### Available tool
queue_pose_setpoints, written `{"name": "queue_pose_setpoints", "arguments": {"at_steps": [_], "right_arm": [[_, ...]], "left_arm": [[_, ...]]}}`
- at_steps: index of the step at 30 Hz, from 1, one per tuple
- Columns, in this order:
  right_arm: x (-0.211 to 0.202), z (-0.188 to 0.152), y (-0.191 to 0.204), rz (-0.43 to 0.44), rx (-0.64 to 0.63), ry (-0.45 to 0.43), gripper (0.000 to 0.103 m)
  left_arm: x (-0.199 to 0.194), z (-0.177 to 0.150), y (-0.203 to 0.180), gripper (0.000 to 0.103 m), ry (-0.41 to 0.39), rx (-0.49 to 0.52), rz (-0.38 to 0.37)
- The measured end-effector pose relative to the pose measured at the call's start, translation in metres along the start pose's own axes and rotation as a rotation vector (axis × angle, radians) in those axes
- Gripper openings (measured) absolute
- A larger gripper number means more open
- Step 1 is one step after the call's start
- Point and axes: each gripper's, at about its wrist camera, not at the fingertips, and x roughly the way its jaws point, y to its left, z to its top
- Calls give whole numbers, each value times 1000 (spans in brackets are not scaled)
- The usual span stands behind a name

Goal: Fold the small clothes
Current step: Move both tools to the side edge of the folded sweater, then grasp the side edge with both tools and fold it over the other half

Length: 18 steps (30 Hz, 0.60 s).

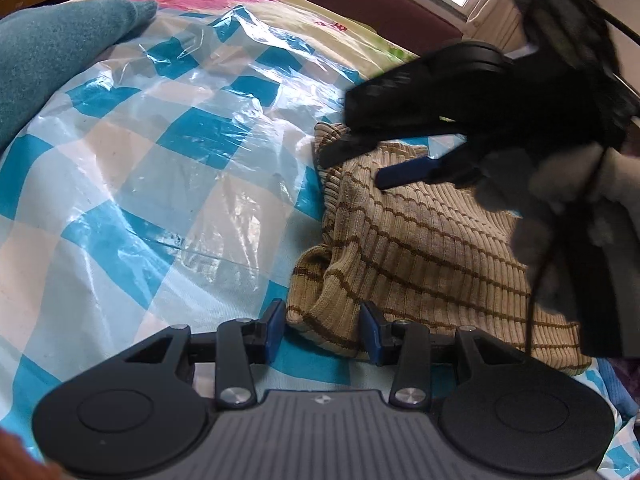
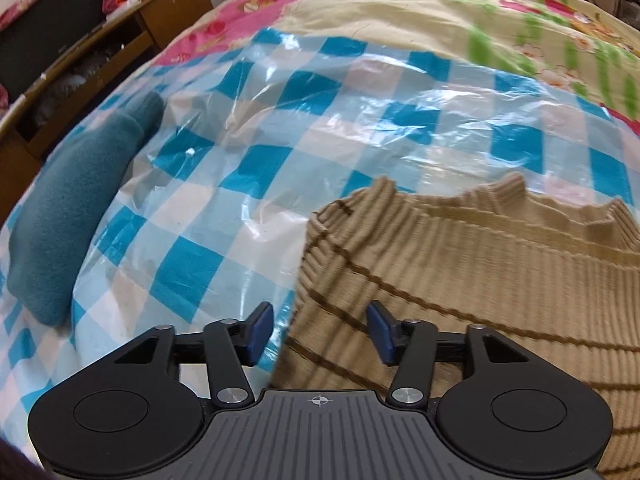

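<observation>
Both sets of jaws are spread wide, gripping nothing. The left gripper (image 1: 322,330) straddles a rumpled corner of the striped tan sweater (image 1: 424,248); the right gripper (image 2: 318,334) hovers over its far edge at 1 o'clock. Looks like lining up the next fold: pinch those edges first. Checkered plastic sheet (image 1: 160,168) gives open room toward 10 o'clock, before the teal garment (image 2: 76,216).

Your sweater (image 2: 460,272) is tan with thin brown stripes; the sheet (image 2: 256,168) under it is blue-and-white check; the teal cloth (image 2: 76,216) is plain; your pads (image 1: 275,330) are blue.
</observation>
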Motion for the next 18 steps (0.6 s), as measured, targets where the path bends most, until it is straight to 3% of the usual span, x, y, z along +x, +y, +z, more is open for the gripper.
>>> {"name": "queue_pose_setpoints", "arguments": {"at_steps": [3,10,12,15,18], "right_arm": [[9,4,13,-33,-37,9,60],[29,4,24,-122,-109,44,61],[28,4,23,-129,-113,41,55],[25,4,18,-148,-126,42,35],[20,4,8,-122,-97,33,25]], "left_arm": [[1,0,0,45,0,1,-5],[-5,-2,6,45,-8,-30,-19],[-7,-2,7,46,-14,-35,-14],[-5,-4,4,46,-15,-22,3],[-2,-5,-4,57,-15,24,15]]}}
